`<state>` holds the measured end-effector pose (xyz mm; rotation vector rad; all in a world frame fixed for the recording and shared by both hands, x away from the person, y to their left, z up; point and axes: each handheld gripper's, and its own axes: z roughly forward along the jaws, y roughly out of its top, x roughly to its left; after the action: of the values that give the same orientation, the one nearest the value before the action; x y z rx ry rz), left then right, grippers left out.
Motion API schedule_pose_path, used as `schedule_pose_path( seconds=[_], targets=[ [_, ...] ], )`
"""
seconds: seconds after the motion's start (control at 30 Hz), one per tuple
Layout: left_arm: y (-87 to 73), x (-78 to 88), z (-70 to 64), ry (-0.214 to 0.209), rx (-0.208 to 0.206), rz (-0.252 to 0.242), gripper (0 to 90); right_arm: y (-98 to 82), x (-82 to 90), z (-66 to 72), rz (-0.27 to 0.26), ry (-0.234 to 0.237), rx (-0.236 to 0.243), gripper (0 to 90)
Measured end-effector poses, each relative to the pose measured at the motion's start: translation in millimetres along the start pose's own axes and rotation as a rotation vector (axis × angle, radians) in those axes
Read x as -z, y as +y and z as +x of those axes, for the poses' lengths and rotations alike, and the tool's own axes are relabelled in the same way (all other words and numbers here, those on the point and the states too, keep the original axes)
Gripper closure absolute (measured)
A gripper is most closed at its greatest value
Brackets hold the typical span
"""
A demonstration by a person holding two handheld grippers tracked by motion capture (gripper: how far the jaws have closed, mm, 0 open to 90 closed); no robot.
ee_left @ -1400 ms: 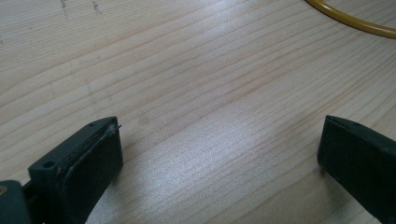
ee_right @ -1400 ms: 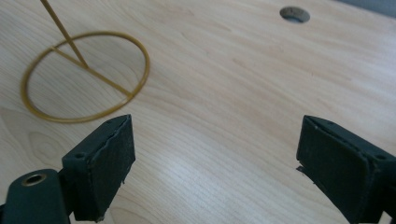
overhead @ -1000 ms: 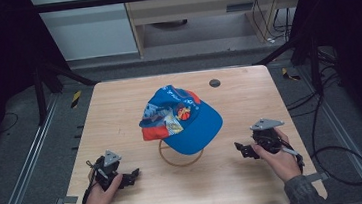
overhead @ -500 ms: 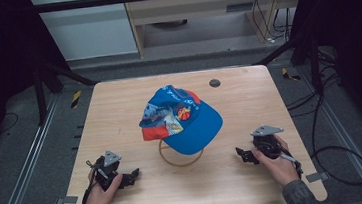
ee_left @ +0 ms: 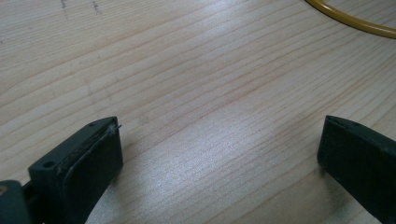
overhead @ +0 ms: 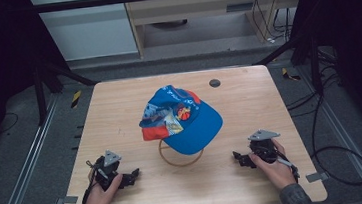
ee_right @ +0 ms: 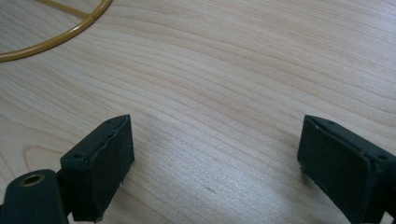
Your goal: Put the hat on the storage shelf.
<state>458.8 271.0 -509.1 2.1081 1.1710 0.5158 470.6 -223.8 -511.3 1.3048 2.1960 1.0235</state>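
Observation:
A blue cap (overhead: 183, 117) with a red and patterned front sits on a yellow wire stand whose ring base (overhead: 179, 157) rests on the table's middle. The ring's edge (ee_left: 355, 21) curves across the top right of the left gripper view, and the ring (ee_right: 56, 35) crosses the top left of the right gripper view. My left gripper (overhead: 131, 174) lies low at the table's front left, open, nothing between its jaws (ee_left: 219, 158). My right gripper (overhead: 238, 157) rests at the front right, open and empty (ee_right: 215, 158), pointing toward the stand.
The wooden table (overhead: 249, 100) carries a small dark round disc (overhead: 214, 83) near its far edge. Dark frame legs and cables stand around the table, with a shelf unit behind it.
The right hand and gripper have drawn slightly toward the table's front edge. The left gripper and the cap have stayed put.

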Motion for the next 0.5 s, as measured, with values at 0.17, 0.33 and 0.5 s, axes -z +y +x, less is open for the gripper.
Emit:
schedule_pose_path(
  seconds=[0.17,0.33,0.5],
  targets=[
    [0.0,0.0,0.0,0.000,0.000,0.000,0.0,0.3,-0.2,2.8,0.005,0.000,-0.010,10.7],
    [0.0,0.0,0.0,0.000,0.000,0.000,0.0,0.6,-0.9,3.1,0.006,-0.009,0.001,10.3],
    [0.0,0.0,0.0,0.000,0.000,0.000,0.0,0.6,-1.2,3.6,0.008,-0.013,0.005,10.0]
  ],
)
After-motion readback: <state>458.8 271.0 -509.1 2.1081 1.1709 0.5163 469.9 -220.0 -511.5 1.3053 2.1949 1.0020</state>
